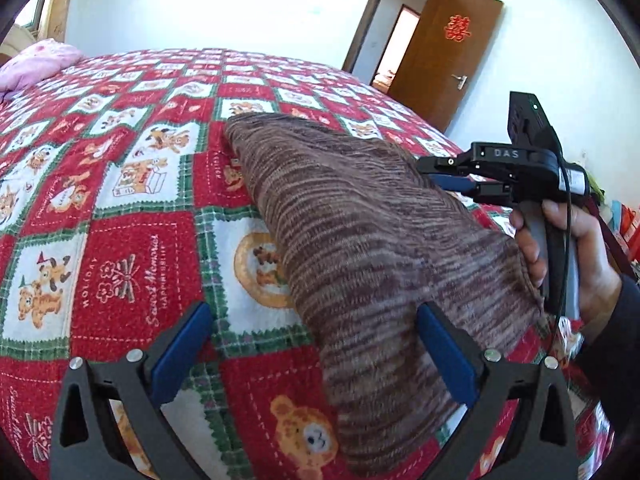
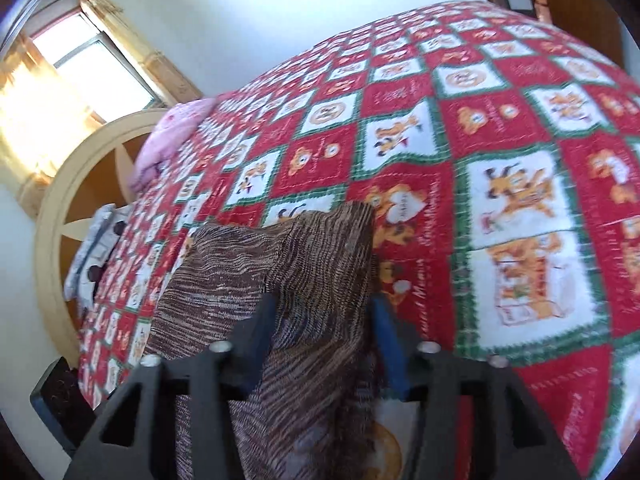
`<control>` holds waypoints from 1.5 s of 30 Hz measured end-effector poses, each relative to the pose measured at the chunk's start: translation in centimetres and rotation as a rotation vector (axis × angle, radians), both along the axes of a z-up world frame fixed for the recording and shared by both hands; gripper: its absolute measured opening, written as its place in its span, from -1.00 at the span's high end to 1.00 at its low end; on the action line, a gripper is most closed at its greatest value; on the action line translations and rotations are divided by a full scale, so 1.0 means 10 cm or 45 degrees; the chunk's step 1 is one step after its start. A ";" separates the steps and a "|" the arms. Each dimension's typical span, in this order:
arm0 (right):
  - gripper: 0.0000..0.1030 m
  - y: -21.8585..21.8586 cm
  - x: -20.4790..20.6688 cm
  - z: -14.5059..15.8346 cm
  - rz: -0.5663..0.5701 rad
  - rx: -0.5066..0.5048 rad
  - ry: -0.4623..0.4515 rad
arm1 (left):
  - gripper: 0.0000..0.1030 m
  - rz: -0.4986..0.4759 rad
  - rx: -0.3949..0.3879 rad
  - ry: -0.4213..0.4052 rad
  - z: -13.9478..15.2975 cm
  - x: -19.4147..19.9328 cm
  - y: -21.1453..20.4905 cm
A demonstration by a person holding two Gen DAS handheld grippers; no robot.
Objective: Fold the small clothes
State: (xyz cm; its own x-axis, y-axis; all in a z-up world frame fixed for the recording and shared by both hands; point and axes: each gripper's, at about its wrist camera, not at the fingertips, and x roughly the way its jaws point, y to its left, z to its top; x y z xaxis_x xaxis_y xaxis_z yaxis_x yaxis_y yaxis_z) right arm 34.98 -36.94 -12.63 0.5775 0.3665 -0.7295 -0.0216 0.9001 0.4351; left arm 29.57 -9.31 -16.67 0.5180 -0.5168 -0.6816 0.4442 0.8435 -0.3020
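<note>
A brown striped knit garment [image 1: 360, 248] lies partly lifted over the red patchwork bedspread [image 1: 120, 264]. My left gripper [image 1: 316, 328] is open above the bedspread; its right finger [image 1: 444, 344] touches the garment's near edge. My right gripper [image 1: 430, 170] shows at the right, held by a hand, its jaws closed on the garment's far edge. In the right wrist view the garment [image 2: 288, 280] runs between the blue fingers [image 2: 384, 336] of the right gripper [image 2: 324, 320], which is shut on a fold of it.
A pink pillow [image 1: 36, 64] lies at the bed's head, also seen in the right wrist view [image 2: 172, 136]. A wooden door [image 1: 444, 56] stands open behind the bed. A round wooden headboard [image 2: 80, 176], a window [image 2: 92, 64] and a grey patterned cloth [image 2: 96, 248] are at the left.
</note>
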 end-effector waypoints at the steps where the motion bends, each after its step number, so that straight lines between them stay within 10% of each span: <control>1: -0.04 -0.01 0.02 -0.03 0.001 0.009 0.010 | -1.00 -0.003 0.024 -0.003 -0.01 -0.01 -0.03; 19: 0.20 -0.02 0.21 -0.19 -0.015 0.061 -0.007 | -0.97 -0.042 0.129 -0.042 -0.03 -0.08 -0.14; 28: 0.52 -0.22 0.18 -0.33 0.017 0.326 0.014 | -0.65 -0.122 0.085 -0.042 0.00 -0.10 -0.21; 45: 0.54 -0.06 0.10 -0.28 0.028 0.177 -0.056 | -0.23 -0.141 0.087 -0.020 -0.01 -0.04 -0.29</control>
